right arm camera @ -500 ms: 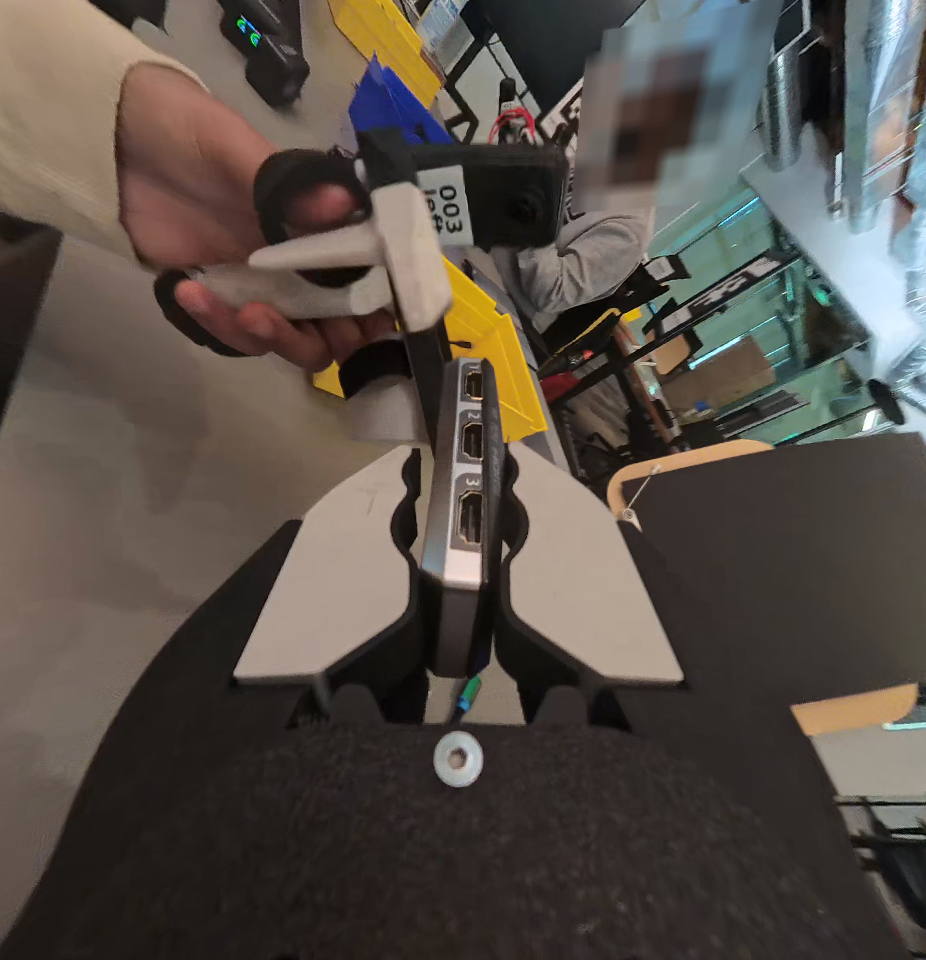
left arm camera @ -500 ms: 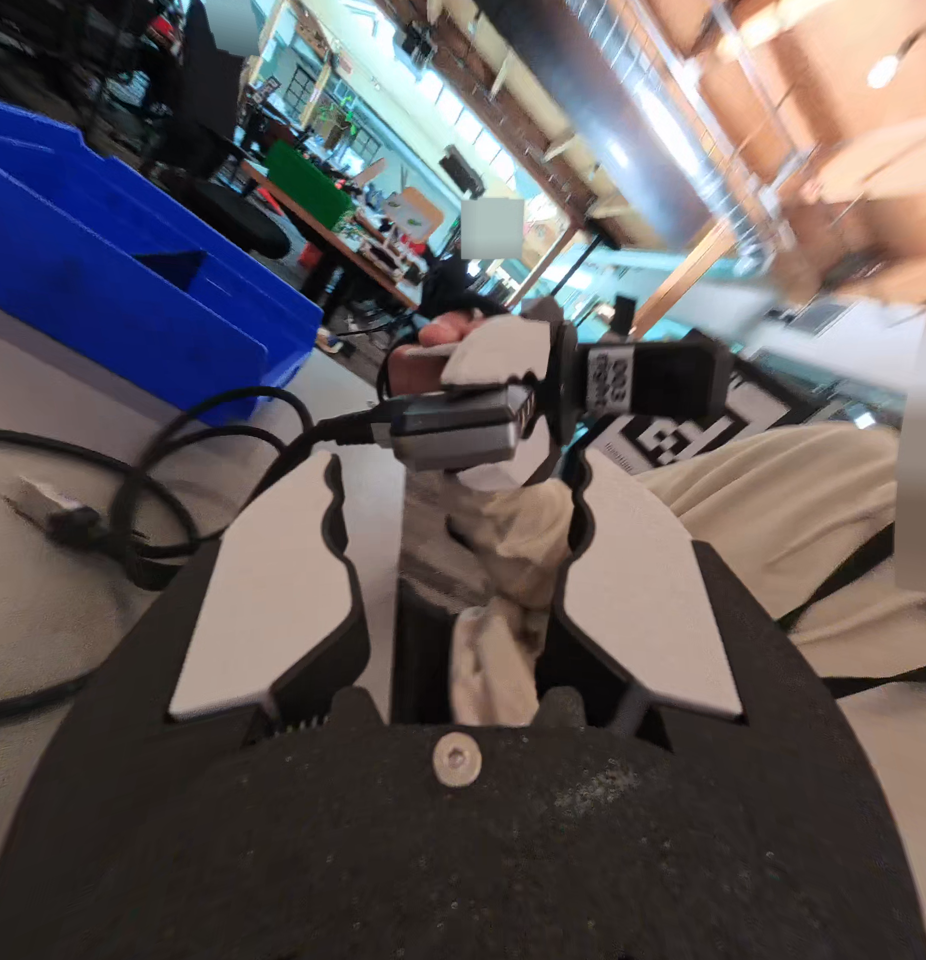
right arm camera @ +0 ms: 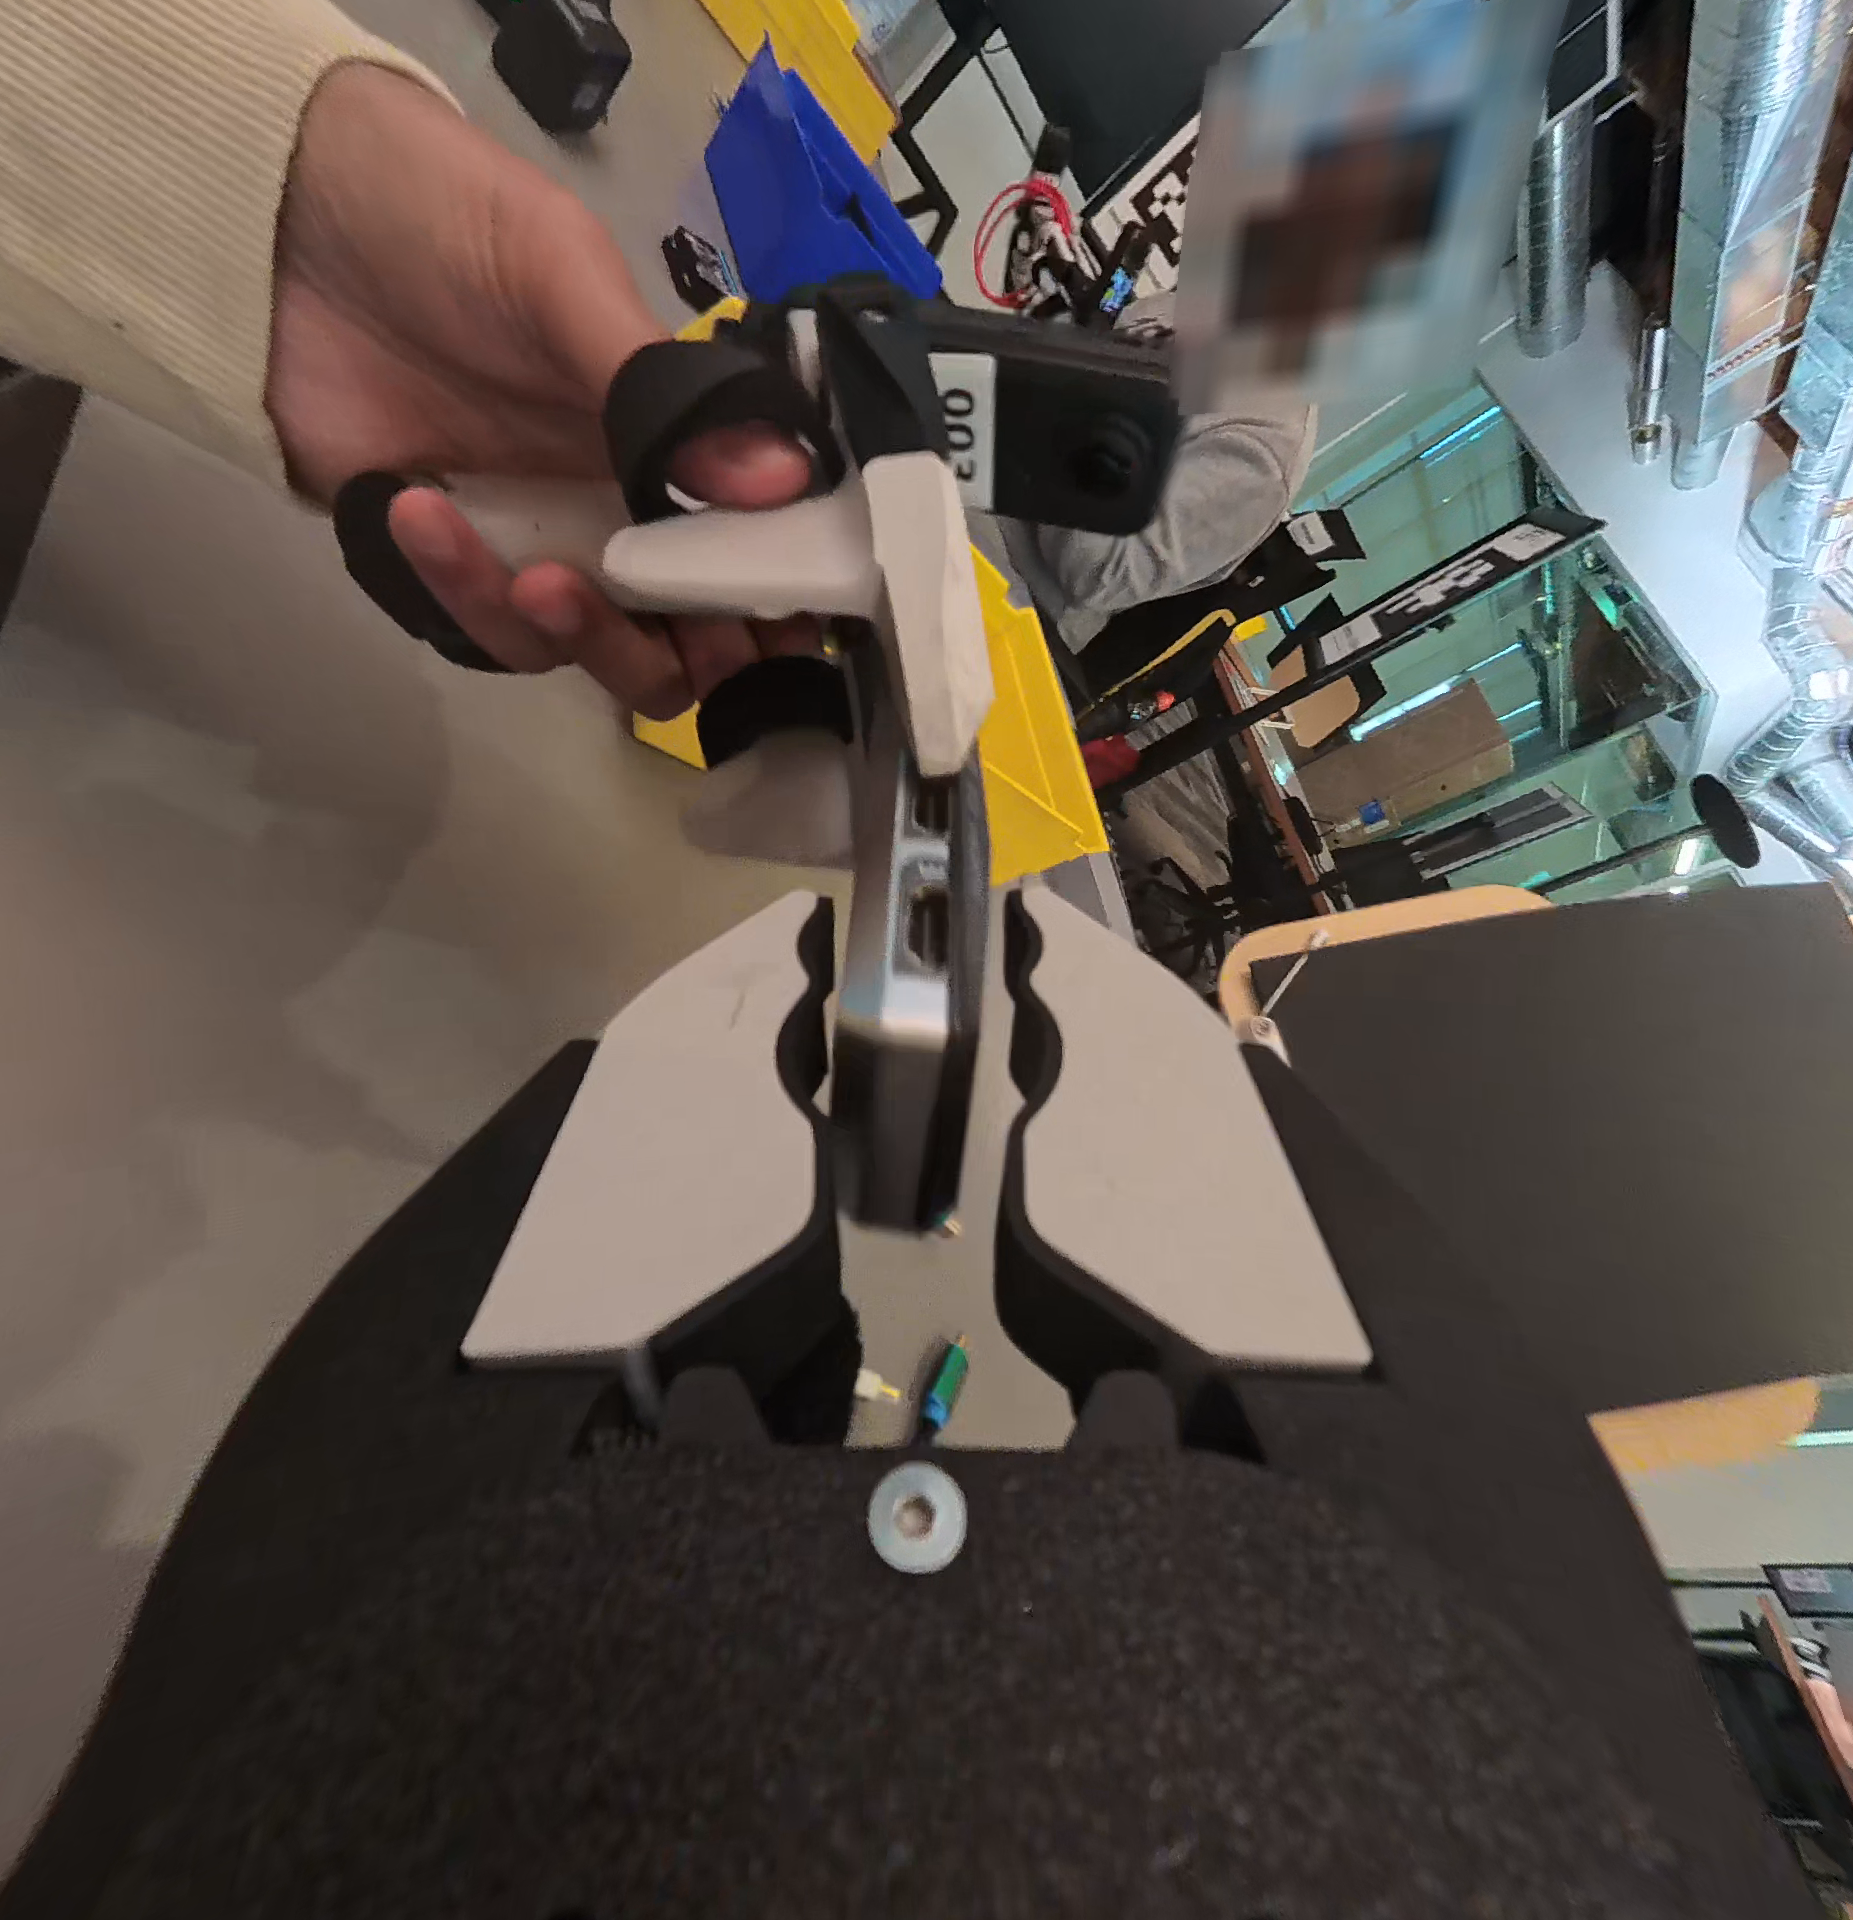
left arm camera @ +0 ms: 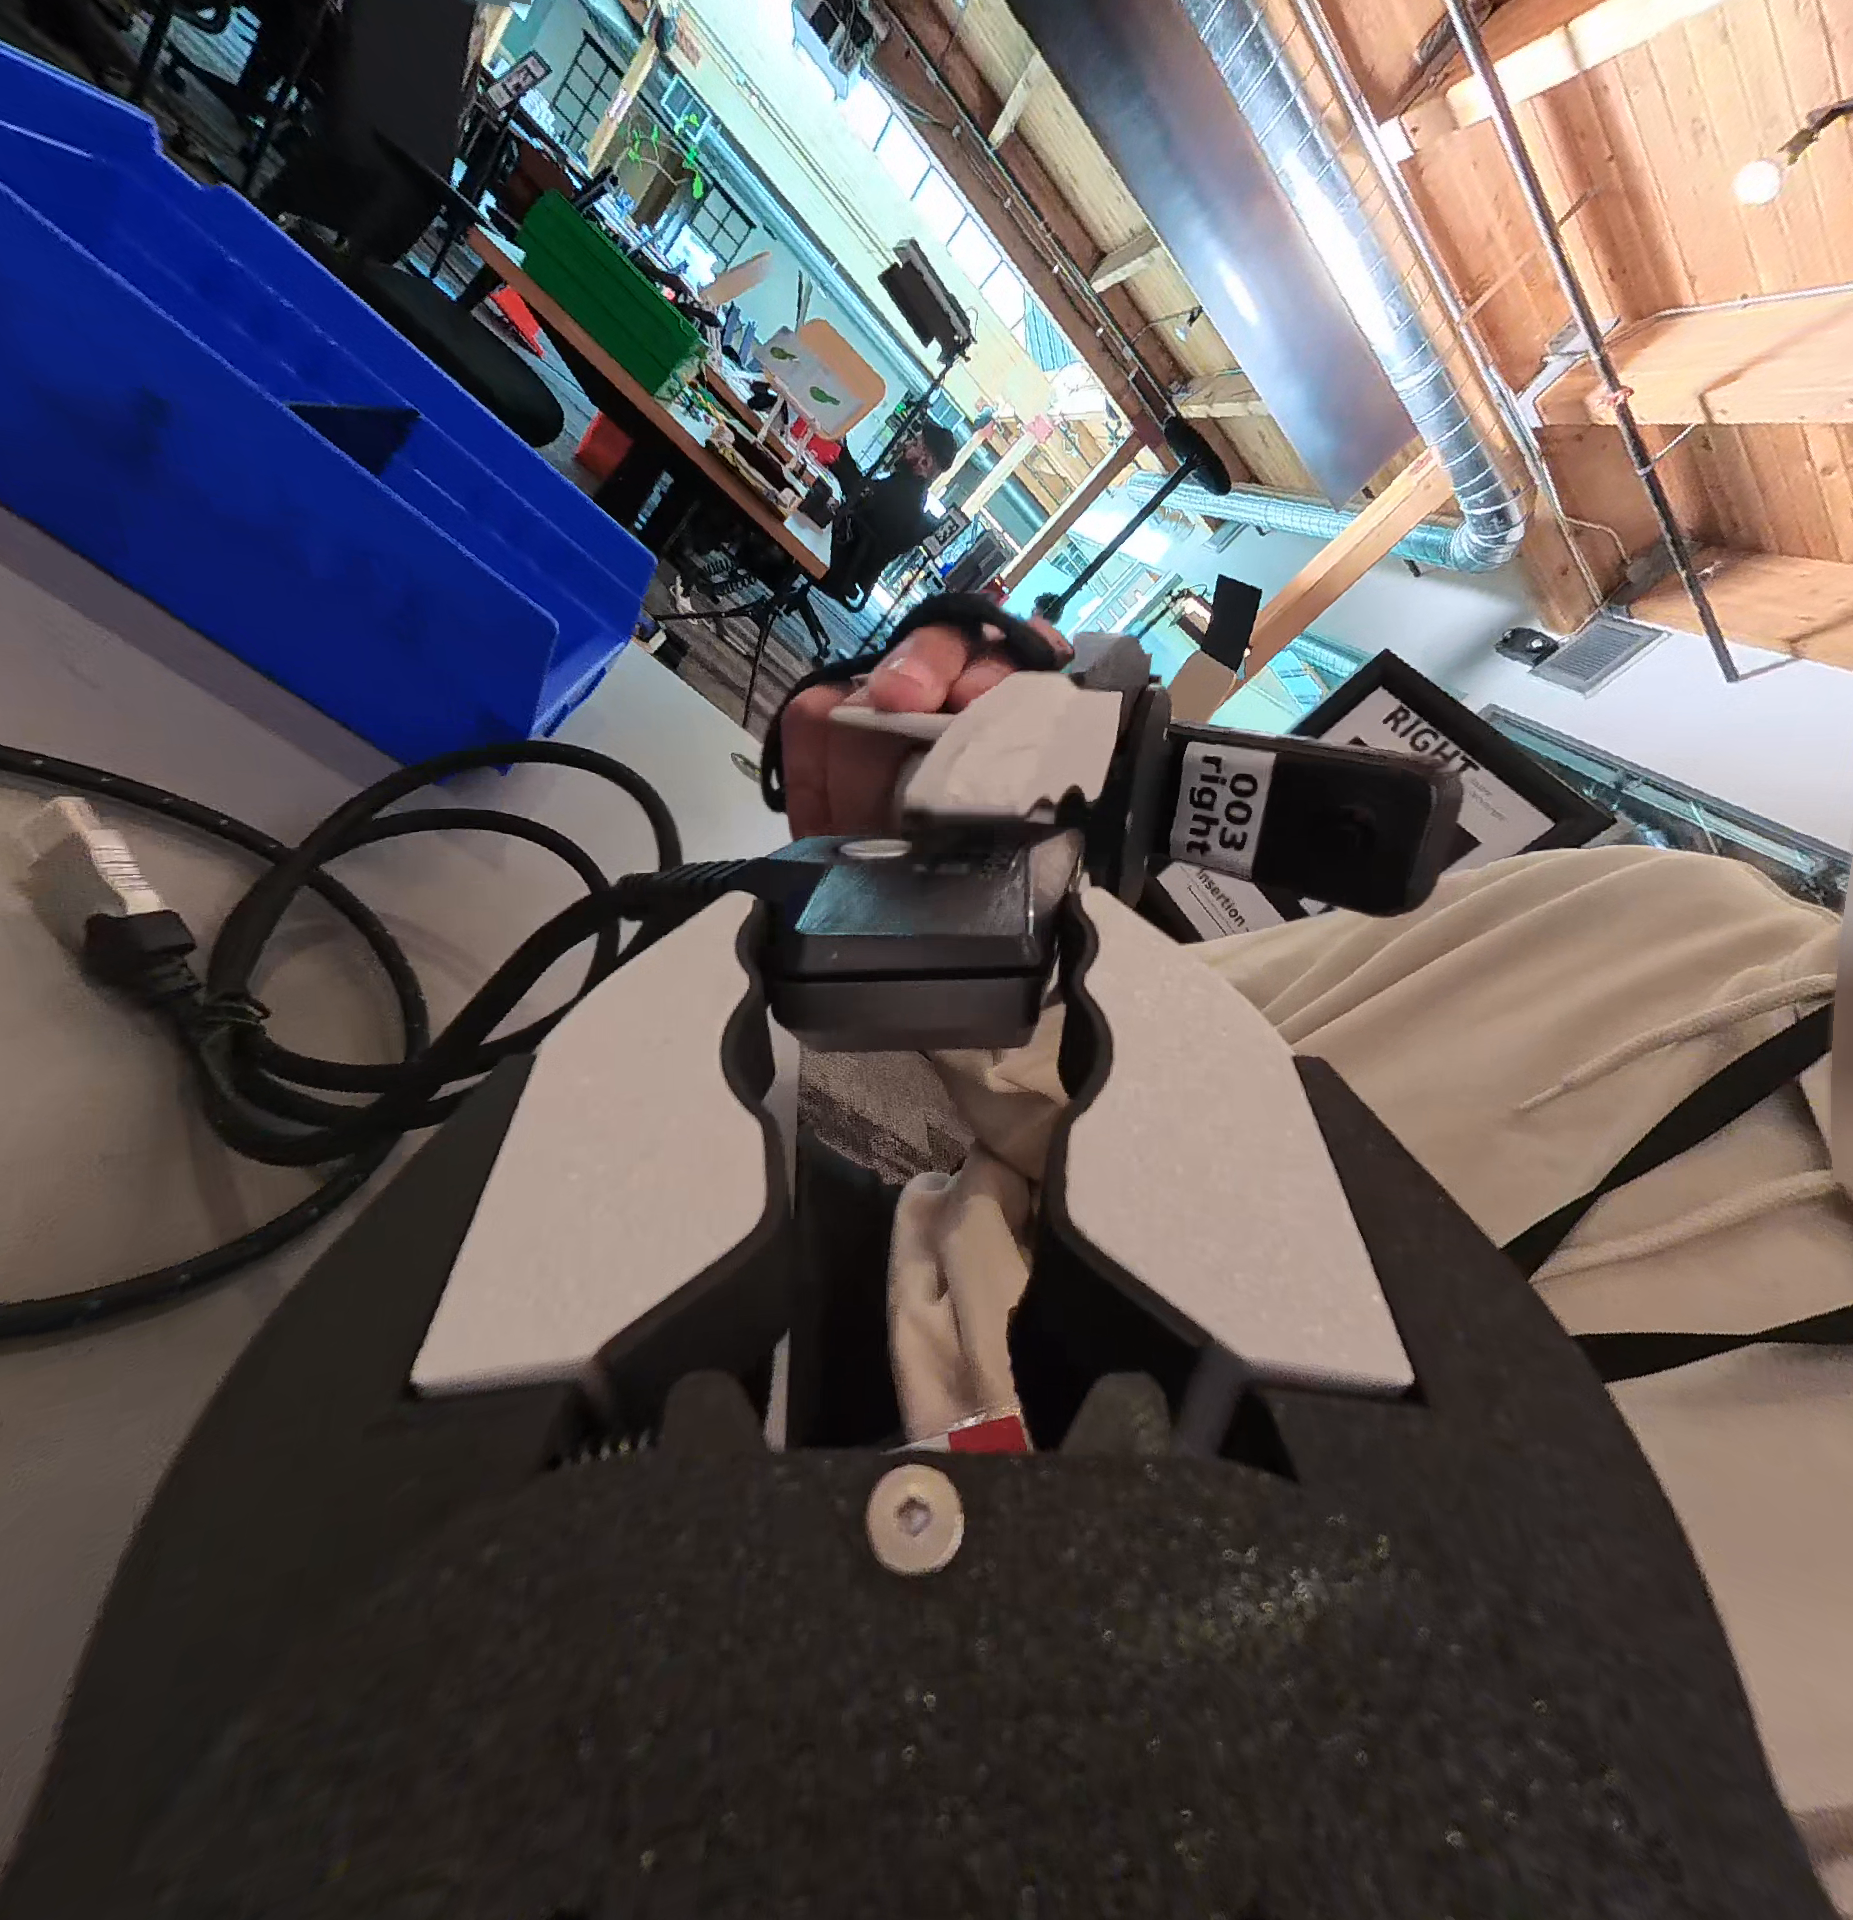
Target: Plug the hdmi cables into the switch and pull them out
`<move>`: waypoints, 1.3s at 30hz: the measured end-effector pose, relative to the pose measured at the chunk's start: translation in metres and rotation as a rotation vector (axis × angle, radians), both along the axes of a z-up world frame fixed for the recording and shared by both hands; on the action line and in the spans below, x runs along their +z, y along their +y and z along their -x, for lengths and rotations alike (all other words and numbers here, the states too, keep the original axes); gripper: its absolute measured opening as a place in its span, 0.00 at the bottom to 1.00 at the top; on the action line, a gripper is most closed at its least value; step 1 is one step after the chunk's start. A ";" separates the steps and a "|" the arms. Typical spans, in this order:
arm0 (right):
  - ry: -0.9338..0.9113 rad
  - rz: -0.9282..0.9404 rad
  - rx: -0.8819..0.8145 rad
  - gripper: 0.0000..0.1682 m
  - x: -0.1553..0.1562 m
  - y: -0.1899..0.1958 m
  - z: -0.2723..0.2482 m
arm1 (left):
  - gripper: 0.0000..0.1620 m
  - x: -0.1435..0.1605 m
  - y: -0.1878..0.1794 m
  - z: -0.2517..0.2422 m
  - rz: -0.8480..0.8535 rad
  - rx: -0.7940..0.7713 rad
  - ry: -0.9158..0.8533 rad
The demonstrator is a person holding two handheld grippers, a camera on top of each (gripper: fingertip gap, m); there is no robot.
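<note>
- The flat dark-grey metal HDMI switch box (left arm camera: 906, 951) is held in the air above the pale table (left arm camera: 60, 1049), at the meeting point of the two grippers.
- In the right wrist view, the right gripper (right arm camera: 917, 971) has its grey fingers close together, one on each broad face of the switch (right arm camera: 894, 1049), gripping it edge-on; a row of ports runs along the narrow edge that faces up.
- In the left wrist view, the left gripper (left arm camera: 909, 961) has the switch between its fingertips, the tips right at its two ends; whether they press on it cannot be told.
- A black braided cable (left arm camera: 454, 935) leaves the switch's left end and loops over the table.
- A loose black HDMI plug (left arm camera: 137, 951) with a pale tag lies on the table to the left, well apart from the switch.
- A blue plastic bin (left arm camera: 278, 509) stands at the table's far left edge.
- In the right wrist view, a yellow plastic bin (right arm camera: 1026, 748) shows behind the left gripper (right arm camera: 927, 665), which a hand (right arm camera: 465, 416) in a cream sleeve holds.
</note>
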State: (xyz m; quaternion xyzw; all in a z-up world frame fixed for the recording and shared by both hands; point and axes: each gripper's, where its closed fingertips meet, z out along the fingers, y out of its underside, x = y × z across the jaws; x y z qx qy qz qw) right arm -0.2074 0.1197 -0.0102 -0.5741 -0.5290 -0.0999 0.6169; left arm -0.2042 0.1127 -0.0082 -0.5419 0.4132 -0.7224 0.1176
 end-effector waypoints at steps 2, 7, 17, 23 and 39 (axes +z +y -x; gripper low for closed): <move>0.008 -0.014 0.000 0.20 0.004 -0.003 -0.009 | 0.32 0.000 0.006 0.004 -0.002 0.019 -0.008; -0.045 0.015 -0.019 0.21 -0.006 -0.002 -0.014 | 0.32 -0.003 0.005 0.001 -0.012 0.023 -0.009; -0.054 -0.058 -0.086 0.13 -0.008 0.008 -0.024 | 0.32 -0.008 0.020 0.009 -0.219 0.223 0.081; 0.066 -0.090 -0.190 0.13 -0.014 -0.014 -0.079 | 0.37 -0.047 0.019 0.051 -0.461 0.471 0.230; 0.266 -0.077 -0.190 0.13 -0.021 -0.049 -0.099 | 0.28 -0.124 0.100 -0.061 -0.439 0.413 0.556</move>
